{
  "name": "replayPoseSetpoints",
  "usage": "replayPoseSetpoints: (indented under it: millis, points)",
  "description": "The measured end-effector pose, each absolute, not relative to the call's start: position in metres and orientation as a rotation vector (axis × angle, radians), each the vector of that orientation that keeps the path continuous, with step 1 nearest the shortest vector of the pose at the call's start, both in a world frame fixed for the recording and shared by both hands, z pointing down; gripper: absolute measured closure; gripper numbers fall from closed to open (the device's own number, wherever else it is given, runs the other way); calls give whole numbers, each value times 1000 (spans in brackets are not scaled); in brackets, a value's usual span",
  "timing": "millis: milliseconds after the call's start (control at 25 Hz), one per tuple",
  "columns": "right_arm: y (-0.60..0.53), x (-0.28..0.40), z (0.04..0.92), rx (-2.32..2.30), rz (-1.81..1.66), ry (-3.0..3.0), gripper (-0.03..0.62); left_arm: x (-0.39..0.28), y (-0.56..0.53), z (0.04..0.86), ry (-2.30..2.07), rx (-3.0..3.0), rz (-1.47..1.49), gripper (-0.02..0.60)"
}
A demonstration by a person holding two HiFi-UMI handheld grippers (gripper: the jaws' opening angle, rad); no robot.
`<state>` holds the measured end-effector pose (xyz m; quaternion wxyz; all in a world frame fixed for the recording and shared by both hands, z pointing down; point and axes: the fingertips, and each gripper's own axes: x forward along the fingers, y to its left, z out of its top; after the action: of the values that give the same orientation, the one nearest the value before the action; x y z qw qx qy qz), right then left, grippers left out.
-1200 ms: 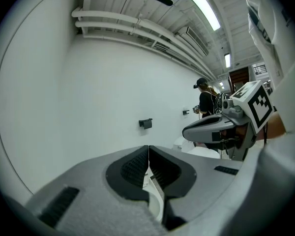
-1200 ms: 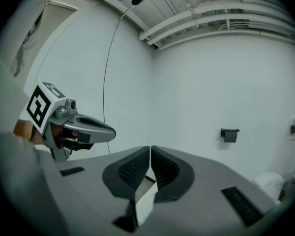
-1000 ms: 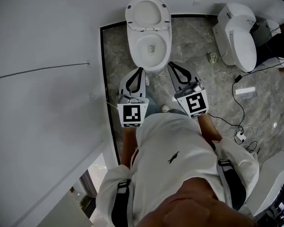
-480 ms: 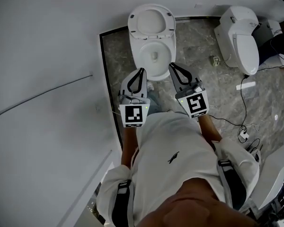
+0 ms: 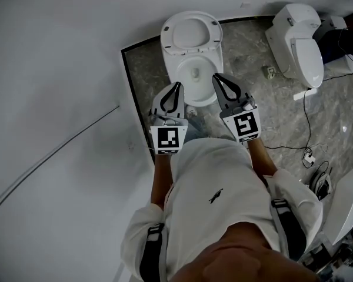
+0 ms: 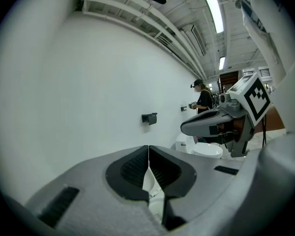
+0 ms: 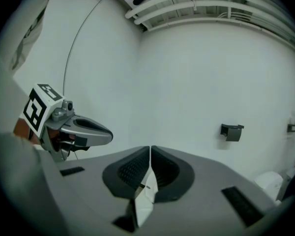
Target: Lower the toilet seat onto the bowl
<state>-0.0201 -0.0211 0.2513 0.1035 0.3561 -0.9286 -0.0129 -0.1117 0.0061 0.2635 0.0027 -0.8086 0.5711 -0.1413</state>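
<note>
The white toilet stands against the wall at the top of the head view, with its seat (image 5: 192, 33) raised upright behind the open bowl (image 5: 195, 74). My left gripper (image 5: 176, 86) is shut and empty, its tip just short of the bowl's front left rim. My right gripper (image 5: 216, 77) is also shut and empty, its tip over the bowl's front right rim. In the left gripper view the jaws (image 6: 148, 149) meet, and white porcelain shows below them. The right gripper view shows its jaws (image 7: 150, 149) pressed together in the same way.
A second white toilet (image 5: 300, 40) stands at the right. Cables (image 5: 309, 154) trail over the marble floor there. A white wall (image 5: 59, 98) closes the left side. A dark wall fixture (image 6: 149, 118) hangs ahead. A person (image 6: 202, 98) stands far off.
The toilet has drawn closer to both gripper tips, and the right tip now lies over the bowl's rim. Both grippers stay shut.
</note>
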Motion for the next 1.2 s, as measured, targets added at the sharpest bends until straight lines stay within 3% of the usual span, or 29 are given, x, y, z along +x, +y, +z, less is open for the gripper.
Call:
replayPoseSetpoints:
  millis: [440, 1200]
  points:
    - [-68, -54, 278, 1162, -40, -2625, 562, -144, -51, 296, 1661, -2646, -462, 551]
    - [-155, -48, 338, 1202, -45, -2502, 560, -158, -137, 348, 1624, -2696, -492, 551]
